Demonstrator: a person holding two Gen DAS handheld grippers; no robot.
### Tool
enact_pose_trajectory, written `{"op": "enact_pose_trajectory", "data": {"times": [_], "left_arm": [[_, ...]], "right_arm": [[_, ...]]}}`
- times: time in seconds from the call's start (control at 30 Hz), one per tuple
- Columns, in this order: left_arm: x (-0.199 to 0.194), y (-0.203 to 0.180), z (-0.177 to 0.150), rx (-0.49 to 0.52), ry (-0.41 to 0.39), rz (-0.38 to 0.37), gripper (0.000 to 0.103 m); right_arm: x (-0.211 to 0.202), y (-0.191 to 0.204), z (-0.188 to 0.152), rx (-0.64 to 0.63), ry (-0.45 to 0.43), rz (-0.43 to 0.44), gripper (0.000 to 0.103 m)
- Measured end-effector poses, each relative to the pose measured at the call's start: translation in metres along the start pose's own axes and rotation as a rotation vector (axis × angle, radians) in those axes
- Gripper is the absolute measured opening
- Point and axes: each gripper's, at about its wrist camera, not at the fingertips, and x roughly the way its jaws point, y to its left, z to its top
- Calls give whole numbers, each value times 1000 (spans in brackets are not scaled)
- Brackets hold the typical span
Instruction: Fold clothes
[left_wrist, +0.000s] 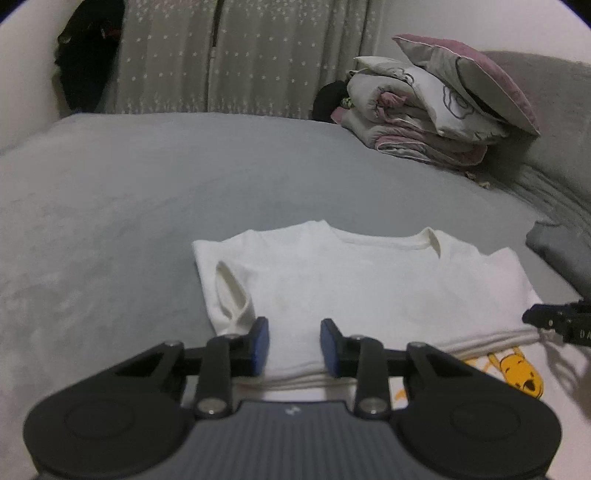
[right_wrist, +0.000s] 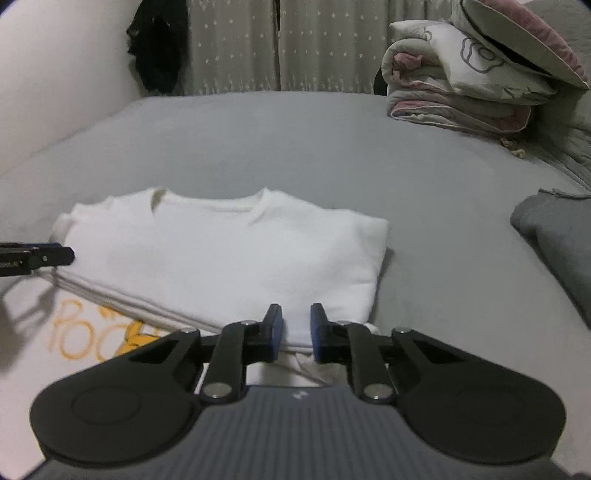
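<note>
A white T-shirt lies on the grey bed, its top half folded over toward me with the collar at the far side. A yellow bear print and orange letters show on the layer below the fold. My left gripper stands open over the fold edge near the shirt's left side, next to a sleeve. My right gripper hangs over the fold edge near the right corner, jaws narrowly apart, white cloth showing in the gap. Each gripper's tip shows in the other's view.
A stack of folded quilts with a pillow on top sits at the bed's far right. A grey garment lies at the right edge. Star-patterned curtains and dark hanging clothes are behind.
</note>
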Motion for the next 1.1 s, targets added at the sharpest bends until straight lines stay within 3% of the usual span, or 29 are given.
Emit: {"op": "enact_pose_trajectory", "data": {"times": [0.1,0.2,0.37,0.5,0.67,0.87,0.93,1.03,1.1], "left_arm": [[-6,-6,3,16,-8,7,35],[-16,-8,1,28,-31,-3,37],[-15,-6,5,55,-49,6,41],[-6,6,12,-2,-49,1,41],[11,11,15,-28,-26,9,41],[17,8,12,-23,-31,13,45],[14,7,13,-26,-30,16,47],[5,2,15,-20,-21,9,53],[-3,-3,15,-3,-17,7,55]], "right_arm": [[3,4,0,-7,11,-22,15],[-4,5,2,12,-15,-12,27],[-4,6,14,-2,-85,-4,27],[8,3,23,8,-121,-1,27],[38,-15,27,37,-68,-56,27],[53,-40,26,150,-22,-43,24],[46,-36,28,142,-19,-54,27],[29,-30,28,134,-27,-40,43],[19,-23,24,111,-23,-24,43]]}}
